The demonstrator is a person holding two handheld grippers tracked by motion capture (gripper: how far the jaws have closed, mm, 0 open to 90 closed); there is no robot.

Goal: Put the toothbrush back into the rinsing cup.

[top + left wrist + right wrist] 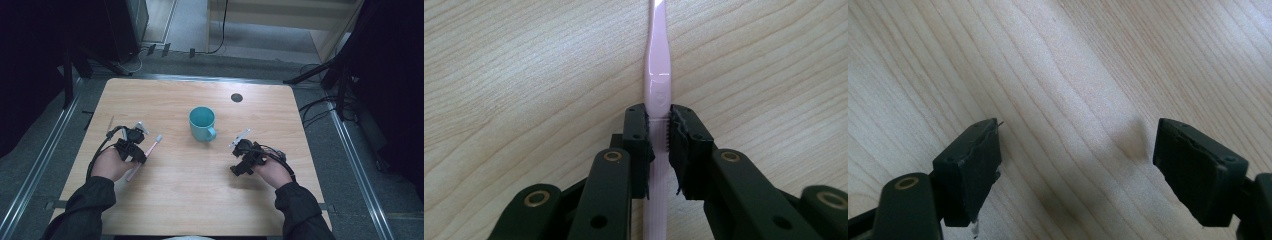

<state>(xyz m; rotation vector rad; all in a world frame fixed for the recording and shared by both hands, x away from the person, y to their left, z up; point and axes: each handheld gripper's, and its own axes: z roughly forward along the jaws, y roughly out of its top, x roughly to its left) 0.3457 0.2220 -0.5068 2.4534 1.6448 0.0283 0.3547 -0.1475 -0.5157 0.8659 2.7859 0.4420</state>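
1. On the wooden table (200, 200) in the high view, the left gripper (142, 150) sits over the pink toothbrush (153, 144), whose bristled head pokes out beyond the jaws toward the teal mug (202, 123); the right gripper (238, 162) rests well apart on the mug's other side
2. In the left gripper view, the left gripper (659, 135) has its jaws drawn close against the toothbrush (657, 75) handle, one pad on each side, the handle running straight ahead along the tabletop
3. In the right gripper view, the right gripper (1075, 160) stands wide apart over bare wood, holding nothing
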